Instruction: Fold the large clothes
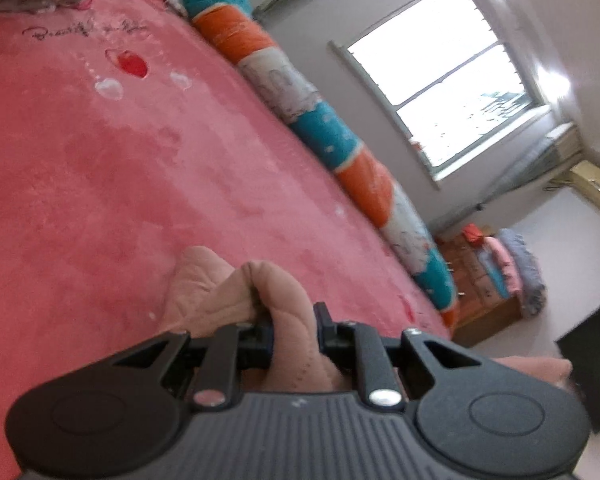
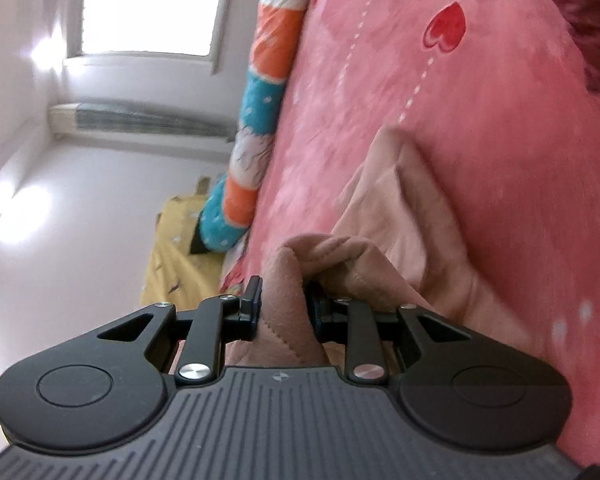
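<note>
A pale pink quilted garment (image 1: 236, 292) is bunched in my left gripper (image 1: 294, 330), which is shut on a thick fold of it, lifted over the pink bed. In the right wrist view the same garment (image 2: 396, 216) trails from my right gripper (image 2: 285, 304) onto the bed. The right gripper is shut on another bunched fold of it. Most of the garment is hidden behind the gripper bodies.
A pink plush blanket with red hearts (image 1: 132, 152) covers the bed. A rolled quilt in teal, orange and white (image 1: 340, 136) lies along the bed's far edge, also in the right wrist view (image 2: 256, 120). A window (image 1: 444, 80) and a wooden stand with folded clothes (image 1: 496, 272) lie beyond.
</note>
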`<state>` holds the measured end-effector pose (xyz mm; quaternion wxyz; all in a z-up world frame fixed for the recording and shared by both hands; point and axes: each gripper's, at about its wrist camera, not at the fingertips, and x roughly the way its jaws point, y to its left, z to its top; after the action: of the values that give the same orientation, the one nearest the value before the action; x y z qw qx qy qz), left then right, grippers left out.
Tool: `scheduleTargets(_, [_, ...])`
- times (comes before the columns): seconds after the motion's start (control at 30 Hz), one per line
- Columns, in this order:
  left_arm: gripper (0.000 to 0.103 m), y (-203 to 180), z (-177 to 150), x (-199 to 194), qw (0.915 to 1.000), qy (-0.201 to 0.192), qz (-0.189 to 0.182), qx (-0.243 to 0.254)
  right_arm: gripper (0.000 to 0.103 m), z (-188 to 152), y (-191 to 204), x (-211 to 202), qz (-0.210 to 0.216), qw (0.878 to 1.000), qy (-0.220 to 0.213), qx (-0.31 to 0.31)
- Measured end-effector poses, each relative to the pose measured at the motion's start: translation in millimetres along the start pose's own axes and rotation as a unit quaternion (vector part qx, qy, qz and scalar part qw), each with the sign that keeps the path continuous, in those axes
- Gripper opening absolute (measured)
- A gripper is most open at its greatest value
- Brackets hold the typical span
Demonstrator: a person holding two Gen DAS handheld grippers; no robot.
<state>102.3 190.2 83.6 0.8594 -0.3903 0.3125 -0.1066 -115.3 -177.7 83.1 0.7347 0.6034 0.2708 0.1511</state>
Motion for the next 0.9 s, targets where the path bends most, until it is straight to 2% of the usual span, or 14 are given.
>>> scheduleTargets(0.1, [0.015,11,5,22,0.9997,0.006,0.022,-0.004,0.030,17,-3,19,-0.015,1.000,-0.003,-0.013])
scheduleTargets(0.23, [0.018,28,7,35,0.9990,0.012,0.028,-0.033,0.030,26,-4,40,-0.037,0.999,0.006,-0.038])
scheduleTargets(0.27, [0.021,30,8,36,0.9989,0.012,0.025,-0.038,0.032,27,-3,37,-0.043,0.998,0.008,-0.047])
scheduleTargets(0.4, [0.047,31,15,26,0.9989,0.006,0.005,-0.047,0.039,29,-1,44,-0.074,0.994,0.018,-0.075])
scheduleTargets(0.43, [0.057,28,18,21,0.9992,-0.002,0.005,-0.040,0.046,30,0,45,-0.075,0.994,0.018,-0.081])
scheduleTargets(0.47, [0.063,25,21,13,0.9994,-0.016,0.005,-0.030,0.050,29,1,43,-0.071,0.994,0.017,-0.086])
scheduleTargets(0.5, [0.073,23,24,7,0.9993,-0.029,0.007,-0.022,0.066,30,2,43,-0.065,0.994,0.016,-0.086])
scheduleTargets(0.53, [0.078,19,27,-2,0.9988,-0.047,0.009,-0.011,0.083,30,3,42,-0.054,0.995,0.010,-0.084])
scheduleTargets(0.6, [0.078,13,33,-17,0.9974,-0.068,0.014,0.017,0.099,34,10,42,-0.036,0.996,-0.014,-0.086])
scheduleTargets(0.73, [0.078,6,27,-40,0.9950,-0.069,0.032,0.065,0.101,39,27,37,-0.023,0.993,-0.042,-0.106])
scheduleTargets(0.9, [0.078,14,-9,-61,0.9922,-0.053,0.041,0.105,0.103,20,43,5,-0.030,0.981,-0.084,-0.172])
